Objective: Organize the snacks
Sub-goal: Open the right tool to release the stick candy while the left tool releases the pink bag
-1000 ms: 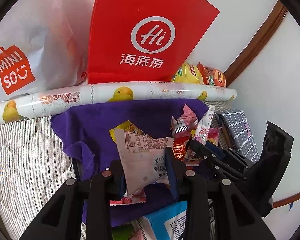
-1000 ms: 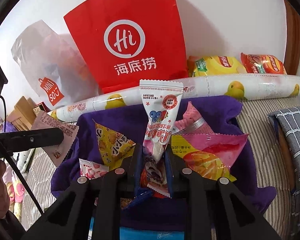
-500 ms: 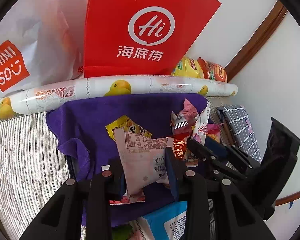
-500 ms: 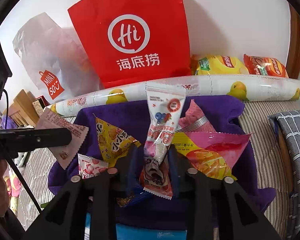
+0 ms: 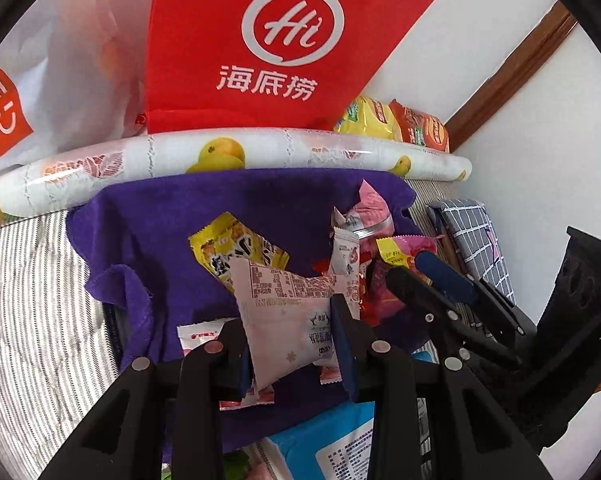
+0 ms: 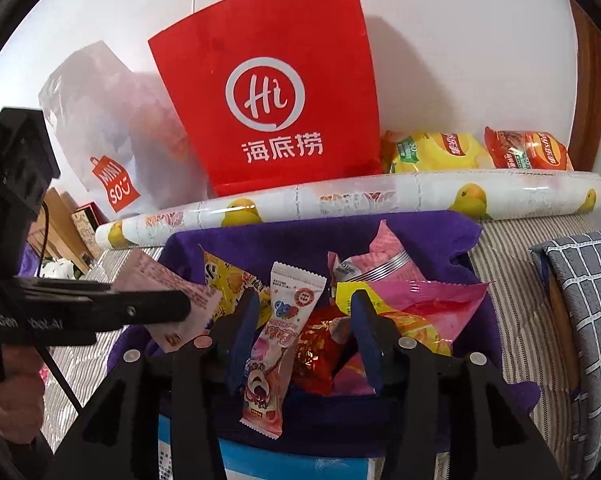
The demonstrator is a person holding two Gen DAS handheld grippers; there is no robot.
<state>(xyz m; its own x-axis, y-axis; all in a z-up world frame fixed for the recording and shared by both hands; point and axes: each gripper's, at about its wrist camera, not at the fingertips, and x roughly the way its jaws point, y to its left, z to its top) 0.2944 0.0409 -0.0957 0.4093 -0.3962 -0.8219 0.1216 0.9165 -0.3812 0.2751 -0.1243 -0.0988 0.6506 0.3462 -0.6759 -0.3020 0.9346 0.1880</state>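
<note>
The left hand-held gripper (image 5: pixel 292 344) is clamped on a pale pink snack packet (image 5: pixel 288 320), a puffy plastic pillow with crimped ends and small printed text, held above the purple towel (image 5: pixel 172 216). The towel is soft, fuzzy cloth, rumpled at its edges, spread over a grey striped quilted bed cover (image 5: pixel 32 304). On the towel, behind the pink packet, lies a glossy yellow packet (image 5: pixel 228 248) with a zigzag seam.

The right hand-held gripper (image 6: pixel 304 340) stands open, its blue-padded fingers (image 6: pixel 364 332) apart on either side of a long tapered candy packet (image 6: pixel 276 344), which lies loose on the towel beside a crinkly red foil packet (image 6: pixel 316 344) and a shiny pink-and-yellow bag (image 6: pixel 420 312). A second ago those fingers pinched the tapered packet upright; it now tilts and rests lower on the pile.

Behind the towel runs a smooth rolled sheet (image 6: pixel 340 200) printed with yellow ducks, and behind that a stiff red paper bag (image 6: pixel 268 92) with white cord handles, next to a thin white plastic bag (image 6: pixel 100 120).
</note>
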